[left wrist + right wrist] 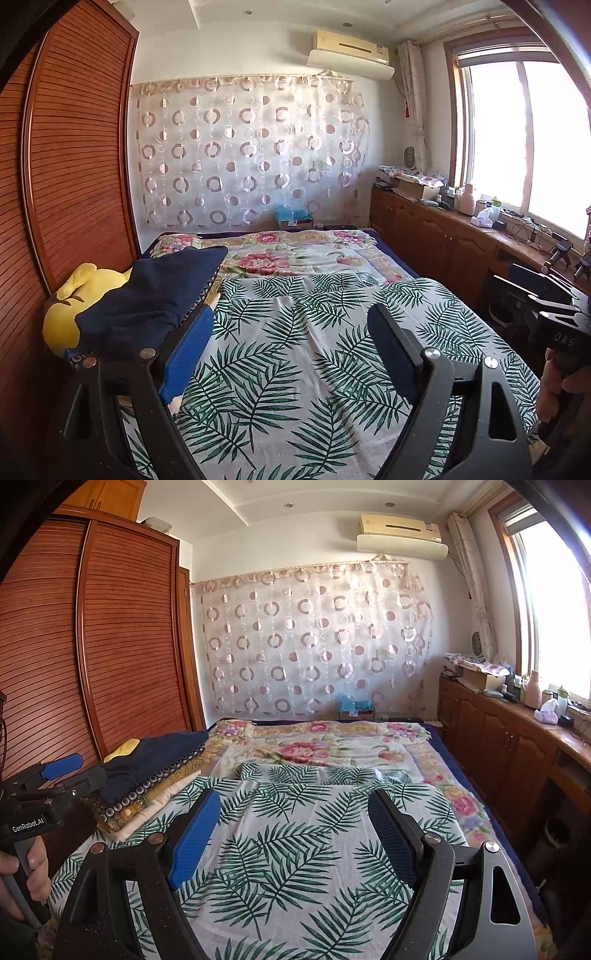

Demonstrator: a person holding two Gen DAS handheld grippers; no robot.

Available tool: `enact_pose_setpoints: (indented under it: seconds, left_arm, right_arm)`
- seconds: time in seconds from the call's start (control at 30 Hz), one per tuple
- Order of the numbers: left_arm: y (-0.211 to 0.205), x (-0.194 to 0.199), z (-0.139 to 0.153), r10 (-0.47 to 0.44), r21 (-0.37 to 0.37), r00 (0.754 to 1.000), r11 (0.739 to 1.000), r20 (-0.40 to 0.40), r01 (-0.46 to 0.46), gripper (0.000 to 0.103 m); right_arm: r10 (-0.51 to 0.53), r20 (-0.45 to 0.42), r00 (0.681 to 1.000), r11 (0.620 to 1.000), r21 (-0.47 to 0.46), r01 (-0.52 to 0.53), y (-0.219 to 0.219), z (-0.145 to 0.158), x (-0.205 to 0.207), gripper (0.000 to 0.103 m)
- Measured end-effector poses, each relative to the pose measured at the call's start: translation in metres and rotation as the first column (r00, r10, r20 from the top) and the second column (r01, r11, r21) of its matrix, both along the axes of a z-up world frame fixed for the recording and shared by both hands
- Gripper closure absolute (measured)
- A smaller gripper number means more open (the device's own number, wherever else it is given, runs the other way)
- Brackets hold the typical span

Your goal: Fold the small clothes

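A stack of folded clothes lies at the bed's left edge, topped by a dark navy garment (155, 295), also in the right wrist view (147, 764), over a patterned piece (155, 794) and a cream piece (162, 805). My left gripper (291, 347) is open and empty, its left finger beside the stack. It also shows at the left of the right wrist view (59, 771). My right gripper (295, 830) is open and empty above the palm-leaf sheet (288, 849). Its body shows at the right of the left wrist view (554, 321).
A yellow plush toy (70, 310) lies behind the stack by the wooden wardrobe (74, 155). A floral blanket (317, 746) covers the far half of the bed. A wooden cabinet (509, 746) with clutter runs along the right under the window.
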State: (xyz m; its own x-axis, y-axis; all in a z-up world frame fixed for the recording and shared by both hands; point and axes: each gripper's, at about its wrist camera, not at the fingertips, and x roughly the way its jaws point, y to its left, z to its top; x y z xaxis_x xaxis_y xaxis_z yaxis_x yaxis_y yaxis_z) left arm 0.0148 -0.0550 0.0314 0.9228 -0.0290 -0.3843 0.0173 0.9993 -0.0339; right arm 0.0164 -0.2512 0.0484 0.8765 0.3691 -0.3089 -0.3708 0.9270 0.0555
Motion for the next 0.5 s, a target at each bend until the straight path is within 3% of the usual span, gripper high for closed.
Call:
enact_pose_setpoints:
  seconds: [0.5]
  left_arm:
    - [-0.0001, -0.0002, -0.0006, 0.000, 0.000, 1.000, 1.000, -0.001, 0.000, 0.017]
  right_arm:
    - [0.002, -0.002, 1.000, 1.000, -0.002, -0.002, -0.0019, 0.0001, 0.0008, 0.019]
